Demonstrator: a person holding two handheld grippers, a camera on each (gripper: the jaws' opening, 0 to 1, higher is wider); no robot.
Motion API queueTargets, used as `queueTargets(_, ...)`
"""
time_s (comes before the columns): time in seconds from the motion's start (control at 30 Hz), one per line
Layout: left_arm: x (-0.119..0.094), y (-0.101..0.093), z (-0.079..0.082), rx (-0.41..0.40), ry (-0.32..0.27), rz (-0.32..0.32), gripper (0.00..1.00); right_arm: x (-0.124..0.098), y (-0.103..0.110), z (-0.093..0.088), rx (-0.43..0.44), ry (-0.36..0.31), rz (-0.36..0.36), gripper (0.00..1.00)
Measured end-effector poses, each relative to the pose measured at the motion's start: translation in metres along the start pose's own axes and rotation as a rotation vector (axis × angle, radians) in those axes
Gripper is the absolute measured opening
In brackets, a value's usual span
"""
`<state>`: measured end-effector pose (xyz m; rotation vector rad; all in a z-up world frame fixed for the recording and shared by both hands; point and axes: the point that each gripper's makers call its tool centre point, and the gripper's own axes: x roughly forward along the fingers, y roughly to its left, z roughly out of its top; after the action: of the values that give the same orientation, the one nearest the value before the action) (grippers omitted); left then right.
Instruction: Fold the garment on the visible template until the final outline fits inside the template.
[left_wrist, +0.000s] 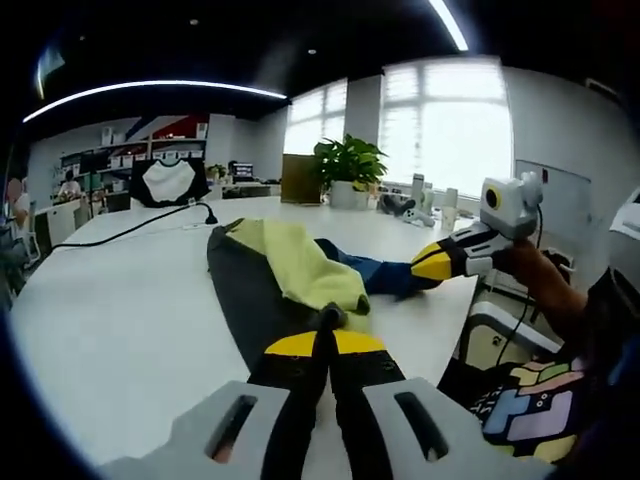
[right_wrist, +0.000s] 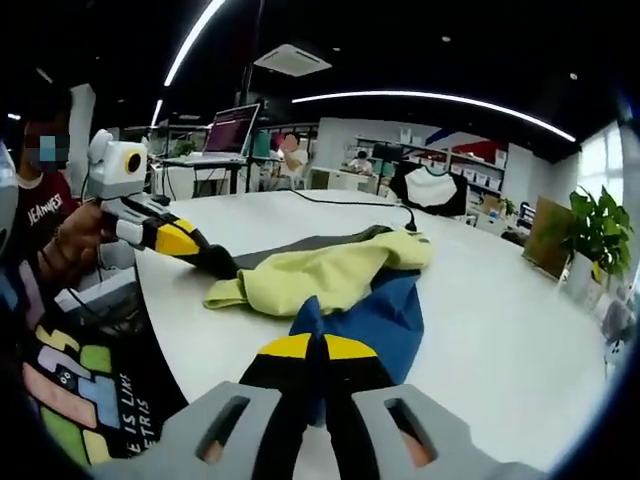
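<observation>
On the white table lies the garment, a piece in yellow, blue and dark grey, bunched along a line that runs away from the near edge. In the left gripper view, the left gripper has its black, yellow-banded jaws pressed together on the near end of the cloth, where the yellow fabric meets the dark grey panel; no gap shows between the tips. In the same view the right gripper comes in from the right, held by a person's hand, its tip pinched on the blue part of the garment at the table's right edge. In the right gripper view, the right gripper has its jaws closed together on the blue cloth, which spreads out just ahead of them, with the yellow cloth lying over it farther on. The left gripper enters that view from the left, its tip clamped on the dark edge beside the yellow fold. A black cable trails across the far side of the table, and a potted plant stands beyond the garment near the windows
</observation>
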<state>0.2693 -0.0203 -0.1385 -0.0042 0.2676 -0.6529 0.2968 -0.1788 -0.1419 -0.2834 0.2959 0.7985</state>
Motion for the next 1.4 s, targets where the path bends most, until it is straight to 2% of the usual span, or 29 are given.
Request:
queueTargets(0.4,-0.004,0.009,0.013,0.004,-0.026,0.038,0.03,-0.007,-0.019,0.006,0.096,-0.019,-0.008,0.00)
queueTargets(0.93,-0.013,0.031,0.023,0.005,-0.055,0.108,0.03,-0.015,-0.043,0.016,0.006,0.008,-0.060,0.00)
queueTargets(1.4,-0.020,0.058,0.024,0.011,-0.063,0.186,0.03,-0.024,-0.077,0.023,-0.032,0.015,-0.121,0.00)
